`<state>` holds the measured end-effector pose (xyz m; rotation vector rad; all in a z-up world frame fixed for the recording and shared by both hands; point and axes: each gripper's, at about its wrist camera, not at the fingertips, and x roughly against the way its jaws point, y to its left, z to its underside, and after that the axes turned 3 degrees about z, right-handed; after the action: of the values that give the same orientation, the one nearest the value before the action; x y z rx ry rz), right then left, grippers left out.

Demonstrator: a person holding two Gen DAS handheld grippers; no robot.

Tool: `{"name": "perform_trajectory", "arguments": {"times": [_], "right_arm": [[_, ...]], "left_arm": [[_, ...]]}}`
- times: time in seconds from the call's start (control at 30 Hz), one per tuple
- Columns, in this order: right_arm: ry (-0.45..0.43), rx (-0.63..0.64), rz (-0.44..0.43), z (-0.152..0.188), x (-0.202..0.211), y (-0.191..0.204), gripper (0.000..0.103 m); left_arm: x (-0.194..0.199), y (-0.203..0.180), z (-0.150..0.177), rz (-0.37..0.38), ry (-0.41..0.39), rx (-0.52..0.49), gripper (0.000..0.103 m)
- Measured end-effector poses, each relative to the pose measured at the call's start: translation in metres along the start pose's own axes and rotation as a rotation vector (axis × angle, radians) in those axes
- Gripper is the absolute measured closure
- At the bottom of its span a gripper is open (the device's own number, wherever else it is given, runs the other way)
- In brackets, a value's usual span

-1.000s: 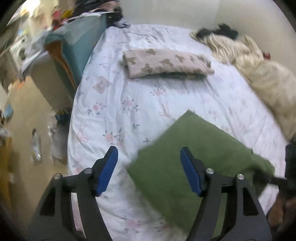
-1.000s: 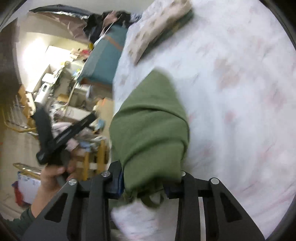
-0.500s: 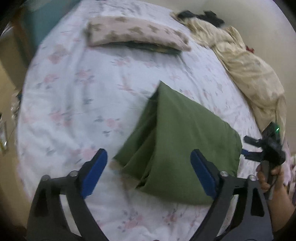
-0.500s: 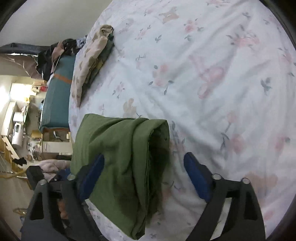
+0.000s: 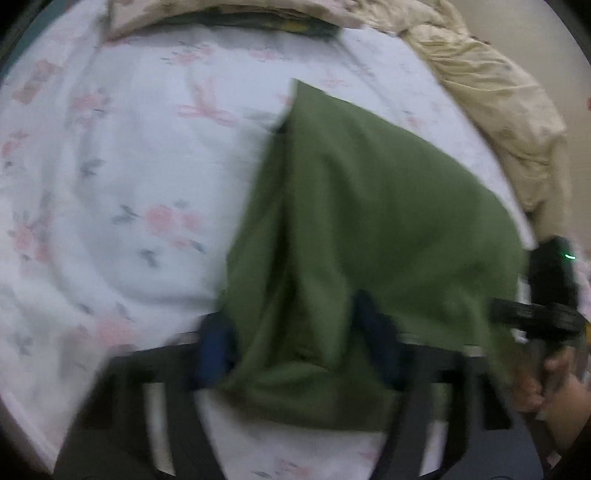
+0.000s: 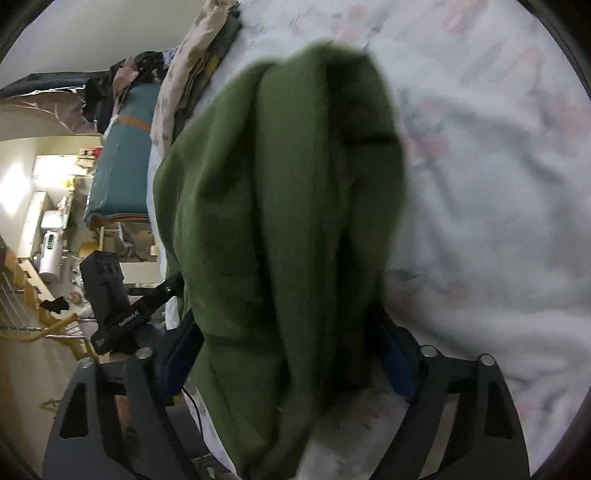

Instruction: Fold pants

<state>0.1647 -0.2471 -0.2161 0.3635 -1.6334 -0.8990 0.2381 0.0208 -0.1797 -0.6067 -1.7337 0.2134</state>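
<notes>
The folded green pants [image 5: 369,203] lie on the floral bed sheet [image 5: 110,184]. My left gripper [image 5: 295,343] points steeply down at their near left corner. Its jaws are closing, and the blue pads [image 5: 214,350] pinch a bunched wad of green cloth. In the right wrist view the pants [image 6: 277,184] fill the middle. My right gripper [image 6: 288,354] straddles their near end with the jaws wide and closing. The thick bundle sits between its pads [image 6: 395,362], and a dark gap shows beside the right pad. Both views are blurred.
A folded beige patterned garment [image 5: 221,14] lies at the bed's far side. A crumpled cream blanket [image 5: 491,92] runs along the right. A hand holds the other gripper's black housing [image 5: 550,280]. Beside the bed stands a teal case [image 6: 118,166], with a cluttered floor behind it.
Both grippers came down close onto the pants. The right one let go, spread wide and now straddles the bundle. The left jaws spread, then narrowed onto the near corner.
</notes>
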Motion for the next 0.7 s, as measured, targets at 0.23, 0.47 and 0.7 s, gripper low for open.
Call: {"name": "perform_trajectory", "arguments": {"times": [0.23,0.47,0.7], "right_arm": [[-0.075,0.236,0.054,-0.009,0.036,0.048,0.08],[0.012,0.435,0.072,0.01,0.086,0.083,0.081],[0.368,0.276,0.295,0.064,0.038,0.023,0.045]], "left_arm": [[0.046,-0.036,0.006,-0.008,-0.042,-0.041,0.093],[0.105,-0.09,0.082,-0.013,-0.074,0.051,0.093],[0.047,-0.075,0.16,-0.184,0.127,0.183,0.073]]}}
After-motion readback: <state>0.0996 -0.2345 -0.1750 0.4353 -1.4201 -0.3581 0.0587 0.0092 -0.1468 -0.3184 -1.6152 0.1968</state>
